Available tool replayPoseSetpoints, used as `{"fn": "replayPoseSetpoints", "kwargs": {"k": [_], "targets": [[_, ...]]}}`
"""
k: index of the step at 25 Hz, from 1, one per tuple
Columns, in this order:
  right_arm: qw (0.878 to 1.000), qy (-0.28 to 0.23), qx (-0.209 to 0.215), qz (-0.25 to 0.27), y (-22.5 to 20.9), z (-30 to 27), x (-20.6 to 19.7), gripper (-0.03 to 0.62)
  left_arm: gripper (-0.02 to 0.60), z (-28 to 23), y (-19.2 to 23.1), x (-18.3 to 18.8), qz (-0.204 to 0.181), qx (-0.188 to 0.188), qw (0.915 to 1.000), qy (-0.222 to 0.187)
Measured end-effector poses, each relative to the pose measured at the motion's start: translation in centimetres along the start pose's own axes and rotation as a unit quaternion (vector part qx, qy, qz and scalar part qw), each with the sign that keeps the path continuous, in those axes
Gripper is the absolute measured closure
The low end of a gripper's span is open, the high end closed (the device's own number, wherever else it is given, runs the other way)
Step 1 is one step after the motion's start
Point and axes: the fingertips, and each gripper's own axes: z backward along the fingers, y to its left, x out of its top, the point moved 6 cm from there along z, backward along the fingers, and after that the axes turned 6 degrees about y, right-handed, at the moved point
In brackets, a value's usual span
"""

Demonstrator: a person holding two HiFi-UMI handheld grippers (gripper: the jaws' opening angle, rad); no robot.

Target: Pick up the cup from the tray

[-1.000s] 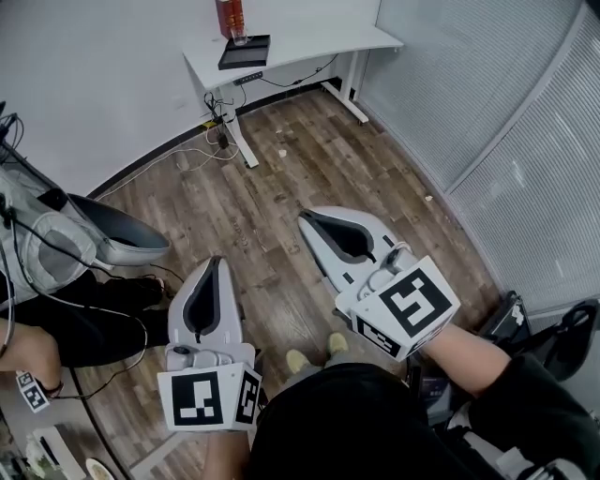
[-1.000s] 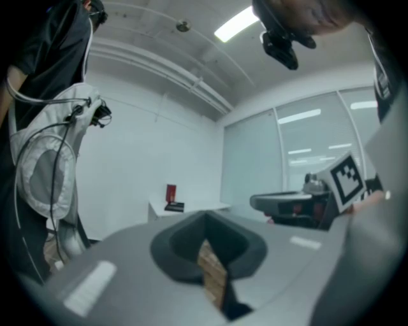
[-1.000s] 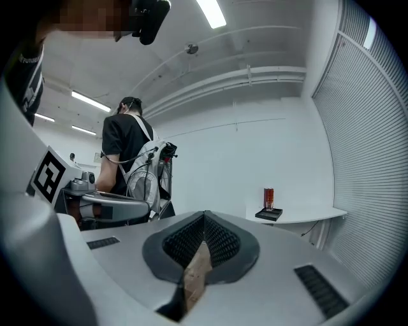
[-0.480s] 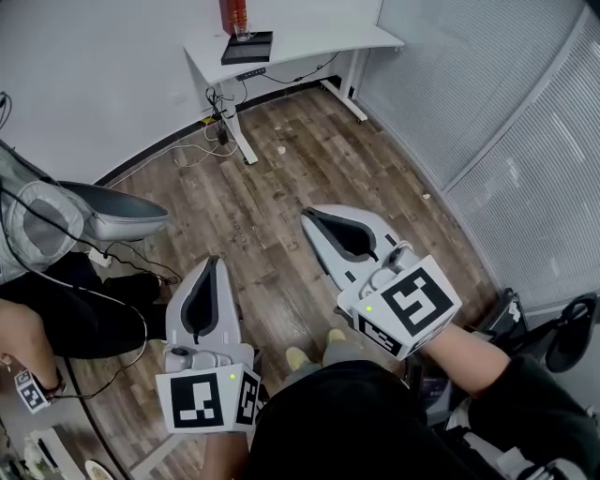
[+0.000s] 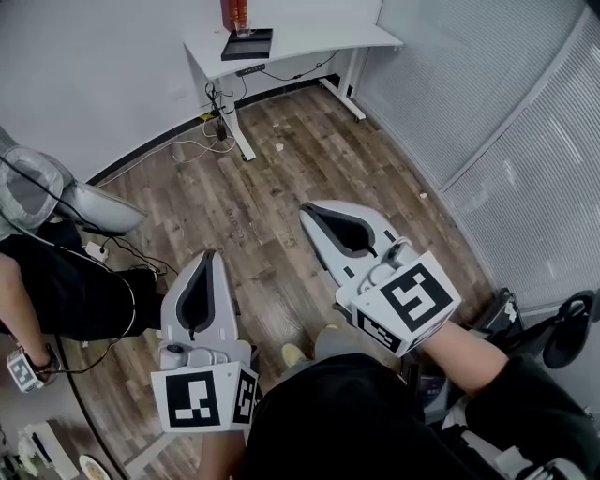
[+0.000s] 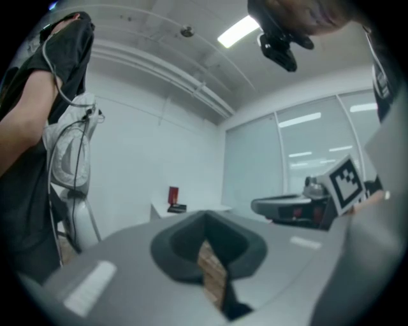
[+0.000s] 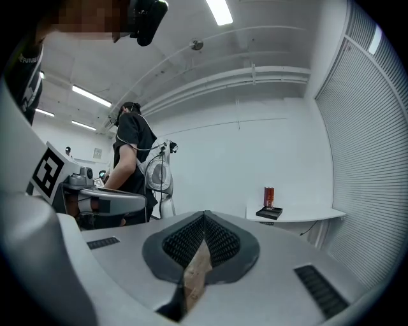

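Note:
Far off at the top of the head view, a black tray (image 5: 247,47) lies on a white desk (image 5: 309,42). A small clear cup (image 5: 243,32) stands on the tray beside a red can (image 5: 230,13). My left gripper (image 5: 208,255) and right gripper (image 5: 309,211) hang over the wood floor, well short of the desk. Both are shut with nothing between the jaws. In the left gripper view, the left gripper (image 6: 204,219) points at the tray (image 6: 176,207). The right gripper (image 7: 204,215) points left of the tray (image 7: 269,214) in its own view.
A person in black (image 5: 66,291) stands at the left with a grey padded device (image 5: 56,192) and cables. More cables (image 5: 211,127) lie by the desk leg. Blinds and glass panels (image 5: 506,122) wall off the right side. Wood floor (image 5: 281,178) stretches between me and the desk.
Both grippers have sunk slightly and drifted a little in the head view. The person at the left has shifted further toward the left edge.

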Motion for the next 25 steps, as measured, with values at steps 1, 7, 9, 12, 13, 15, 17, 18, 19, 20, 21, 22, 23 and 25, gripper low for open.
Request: {"fn": "replayPoseSetpoints", "kwargs": {"k": [1, 7, 9, 12, 13, 15, 17, 18, 19, 20, 21, 22, 23, 25], "targets": [[1.0, -0.001, 0.0, 0.001, 0.1, 0.1, -0.2, 0.58, 0.583, 0.1, -0.1, -0.2, -0.001, 0.0, 1.0, -0.001], [1.0, 0.001, 0.001, 0.002, 0.5, -0.5, 1.6, 0.58, 0.583, 0.6, 0.9, 1.5, -0.001, 0.002, 1.0, 0.002], [1.0, 0.001, 0.001, 0.002, 0.6, -0.5, 2.0, 0.58, 0.583, 0.7, 1.0, 2.0, 0.0, 0.003, 1.0, 0.002], [1.0, -0.002, 0.002, 0.005, 0.7, 0.1, 0.7, 0.58, 0.583, 1.1, 0.4, 0.9, -0.004, 0.005, 1.0, -0.002], [1.0, -0.003, 0.002, 0.005, 0.7, 0.3, 0.3, 0.58, 0.583, 1.1, 0.1, 0.5, -0.005, 0.005, 1.0, -0.003], [1.0, -0.003, 0.002, 0.004, 0.4, 0.3, 0.3, 0.58, 0.583, 0.9, 0.0, 0.6, -0.005, 0.006, 1.0, -0.002], [1.0, -0.001, 0.003, 0.003, 0.3, 0.0, 1.2, 0.58, 0.583, 0.8, 0.3, 1.4, -0.003, 0.006, 1.0, 0.001], [1.0, 0.0, 0.003, 0.002, 0.4, -0.2, 1.7, 0.58, 0.583, 1.0, 0.6, 1.8, -0.002, 0.006, 1.0, 0.002], [1.0, 0.001, 0.003, 0.002, 0.7, -0.2, 2.1, 0.58, 0.583, 1.2, 0.9, 2.2, -0.001, 0.006, 1.0, 0.001], [1.0, 0.001, 0.003, 0.003, 1.1, -0.2, 2.3, 0.58, 0.583, 1.6, 1.1, 2.3, 0.0, 0.005, 1.0, 0.0], [1.0, 0.001, 0.002, 0.005, 1.5, -0.1, 2.4, 0.58, 0.583, 2.0, 1.2, 2.3, 0.0, 0.005, 1.0, -0.001], [1.0, 0.0, 0.002, 0.007, 1.8, 0.1, 2.2, 0.58, 0.583, 2.3, 1.2, 2.1, 0.0, 0.005, 1.0, -0.003], [1.0, -0.002, 0.002, 0.007, 2.0, 0.3, 2.0, 0.58, 0.583, 2.7, 1.1, 1.8, 0.0, 0.005, 1.0, -0.005], [1.0, -0.004, 0.002, 0.008, 2.3, 0.4, 1.7, 0.58, 0.583, 3.0, 1.0, 1.4, -0.001, 0.005, 1.0, -0.006]]}}
